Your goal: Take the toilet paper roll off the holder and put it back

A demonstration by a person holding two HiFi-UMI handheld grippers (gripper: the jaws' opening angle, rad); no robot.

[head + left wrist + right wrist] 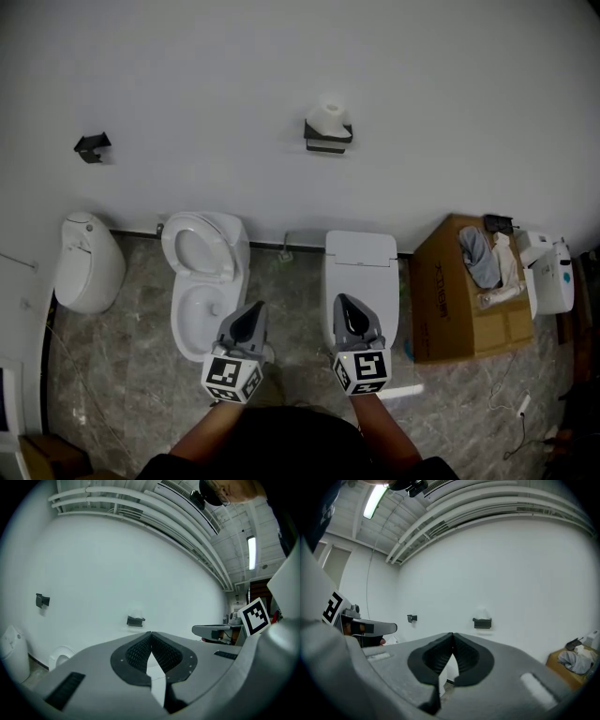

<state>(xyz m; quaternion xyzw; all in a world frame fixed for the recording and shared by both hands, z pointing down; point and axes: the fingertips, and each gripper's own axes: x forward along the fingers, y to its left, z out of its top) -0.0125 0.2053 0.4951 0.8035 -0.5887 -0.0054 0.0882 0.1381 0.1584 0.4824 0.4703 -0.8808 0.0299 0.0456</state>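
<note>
Tiles of grey, veined stone cover the floor, and the wall behind is plain matte white. Far to the left of the fingers a small black bracket (92, 147) juts from the wall, with a smooth, rounded white urinal (87, 262) beneath it. Just ahead of the left gripper (253, 309) stands a glossy white toilet (202, 281) with its oval seat lifted. Those fingers (133, 651) are dark and ribbed and set in grey plastic shells. They are pressed together at the tips with nothing between them.

The right gripper (343, 302) is likewise closed tip to tip and empty, and its black ridged pads (465, 657) meet at a point. It hangs over a second toilet (361, 248), boxy, with a flat closed lid. Each gripper carries a cube with black-and-white square markers near the person's wrist.

The toilet paper roll (328, 114), soft, white and cylindrical, sits on its black angular holder (328, 137) on the wall. It is well beyond both pairs of fingertips and higher than them. In the left gripper view it shows above the tips and slightly to their left. In the right gripper view it lies above them and to their right. Neither gripper touches it.

Far right of the fingers sits an open cardboard box (448, 309) with crumpled cloths inside it, then a white plastic appliance (551, 277).
</note>
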